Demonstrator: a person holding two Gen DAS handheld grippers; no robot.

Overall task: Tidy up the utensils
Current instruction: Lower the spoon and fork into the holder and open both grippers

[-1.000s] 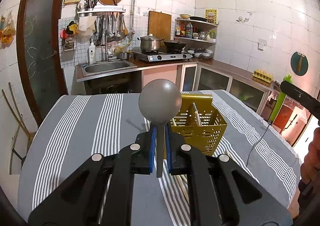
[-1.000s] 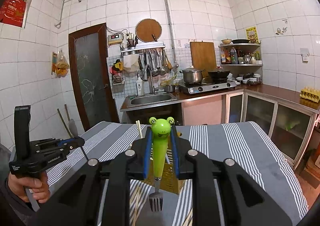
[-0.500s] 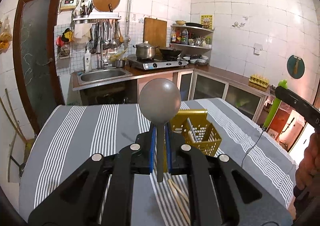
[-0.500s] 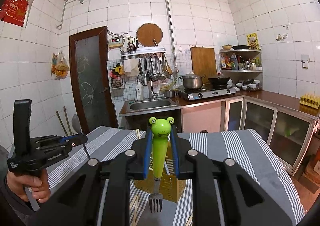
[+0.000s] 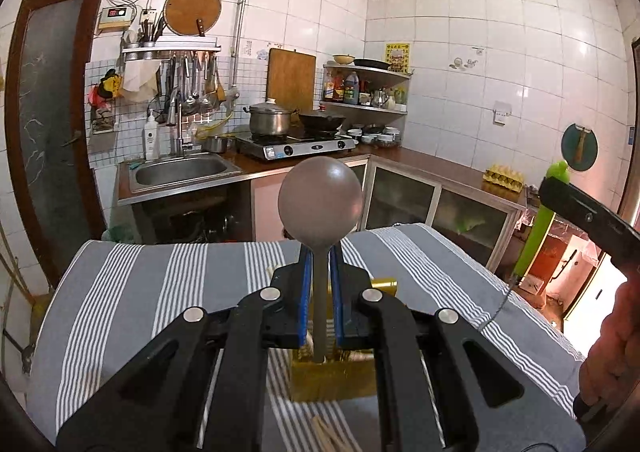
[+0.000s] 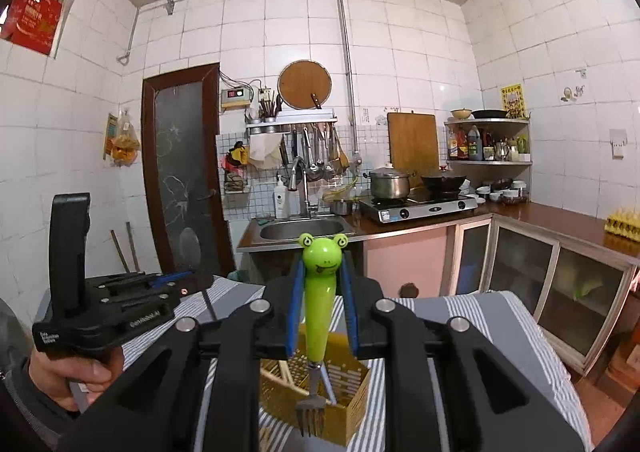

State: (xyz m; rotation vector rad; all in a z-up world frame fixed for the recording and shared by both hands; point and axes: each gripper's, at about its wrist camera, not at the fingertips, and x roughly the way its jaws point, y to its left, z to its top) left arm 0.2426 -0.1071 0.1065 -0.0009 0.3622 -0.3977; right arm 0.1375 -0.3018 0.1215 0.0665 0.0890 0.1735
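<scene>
A: The left hand-held gripper (image 5: 320, 292), seen from its own wrist camera, is clamped narrow on the handle of a grey spoon (image 5: 320, 201). The spoon stands upright, round bowl above the blue pads (image 5: 305, 300), handle end pointing down below them.

B: And what is under it?

A: A yellow slotted basket (image 5: 332, 380) sits on the striped surface (image 5: 132, 292), directly below the spoon's handle end. Whether the handle touches the basket I cannot tell. A few wooden chopsticks (image 5: 326, 434) lie on the cloth nearer the camera than the basket, blurred.

B: Anything at the edge of that view?

A: At far right, the right hand-held gripper (image 5: 560, 208) comes in as a dark bar with a green handle (image 5: 538, 236) hanging from it, and the person's right hand (image 5: 612, 348) below.

B: Now the right wrist view.

A: There the right hand-held gripper (image 6: 322, 316) is closed on a green frog-headed fork (image 6: 320, 292). The frog face is at the top, the tines (image 6: 309, 418) point down.

B: Where is the basket there?

A: The basket (image 6: 356, 408) stands on the surface (image 6: 480, 316) just behind and below the tines, with a pale stick leaning inside it. The left hand-held gripper (image 6: 192, 280) is at the left, held in the person's left hand (image 6: 72, 372), well apart from the fork.
</scene>
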